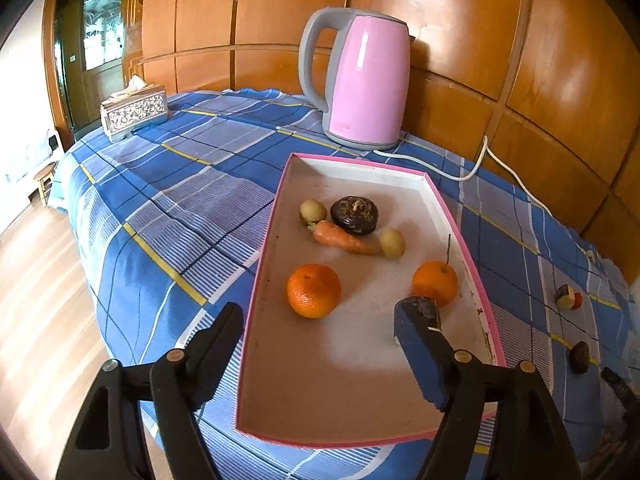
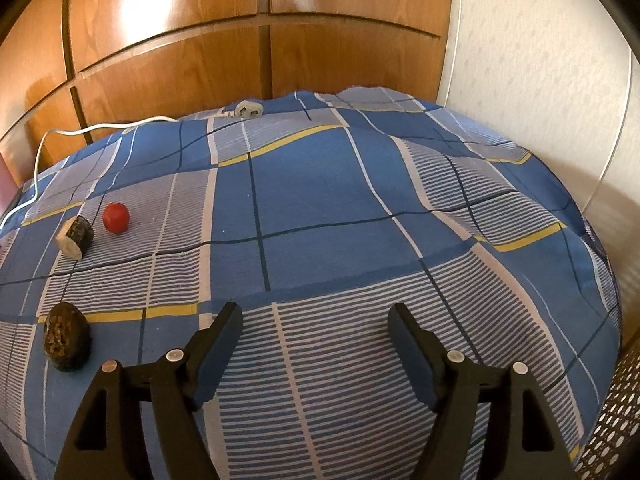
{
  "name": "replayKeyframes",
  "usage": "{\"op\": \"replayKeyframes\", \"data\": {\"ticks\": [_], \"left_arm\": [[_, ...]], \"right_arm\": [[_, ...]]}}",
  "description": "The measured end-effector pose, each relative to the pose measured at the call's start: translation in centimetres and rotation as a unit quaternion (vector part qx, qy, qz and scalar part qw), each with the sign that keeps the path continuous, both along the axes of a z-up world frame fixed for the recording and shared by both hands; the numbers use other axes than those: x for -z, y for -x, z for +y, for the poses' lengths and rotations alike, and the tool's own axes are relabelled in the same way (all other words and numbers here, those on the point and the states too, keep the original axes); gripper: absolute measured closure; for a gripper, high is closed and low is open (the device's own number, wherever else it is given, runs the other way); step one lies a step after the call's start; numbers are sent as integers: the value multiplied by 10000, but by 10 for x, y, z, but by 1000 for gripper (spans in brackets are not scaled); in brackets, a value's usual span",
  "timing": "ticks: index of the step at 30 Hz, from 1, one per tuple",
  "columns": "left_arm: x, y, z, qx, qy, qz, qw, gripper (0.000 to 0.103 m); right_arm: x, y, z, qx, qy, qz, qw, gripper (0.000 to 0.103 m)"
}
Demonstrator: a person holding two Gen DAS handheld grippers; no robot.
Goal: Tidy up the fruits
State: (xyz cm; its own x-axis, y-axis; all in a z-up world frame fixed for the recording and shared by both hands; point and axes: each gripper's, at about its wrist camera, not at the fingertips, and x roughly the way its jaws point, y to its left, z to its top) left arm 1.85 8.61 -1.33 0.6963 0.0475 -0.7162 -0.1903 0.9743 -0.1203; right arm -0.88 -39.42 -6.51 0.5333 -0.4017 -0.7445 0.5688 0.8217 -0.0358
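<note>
Open and empty, the right gripper (image 2: 314, 316) has its jaws over bare cloth, while the dark fruit (image 2: 66, 336) lies at lower left, nearer it than the left gripper (image 1: 320, 316), whose jaws gape over the tray (image 1: 256, 288).

Pink-rimmed tray (image 1: 452, 216), shallow, white inside, on the checked counter. Inside it: two oranges (image 1: 313, 290) toward the near end, one bearing a stem; a carrot (image 1: 344, 238) lying slantwise; a dark round fruit (image 1: 354, 215) touching the carrot; two small yellowish fruits (image 1: 313, 212) beside the carrot's ends. Outside: red tomato (image 2: 116, 217), cut dark piece (image 2: 75, 237), dark rough fruit (image 2: 66, 336).
</note>
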Motion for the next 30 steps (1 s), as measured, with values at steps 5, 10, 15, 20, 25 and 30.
{"op": "replayKeyframes", "data": {"ticks": [5,10,15,20,25,30], "left_arm": [[1,-1,5,-81,54,31,9999,21],[2,-1,4,-51,70,52,9999,21],[3,0,0,79,91,63,9999,21],[6,0,-5,174,97,84,9998,21],[7,0,-9,236,123,107,9996,21],[7,0,-9,267,198,106,9994,21]], "right_arm": [[-12,-2,0,-54,-259,-116,9996,27],[-31,-9,12,-430,-429,-353,9975,27],[-40,-20,26,-888,-673,-448,9928,42],[-43,-37,41,-1316,-824,-384,9871,66],[-41,-57,53,-1614,-878,-218,9827,70],[-40,-68,59,-1810,-974,-155,9785,70]]}}
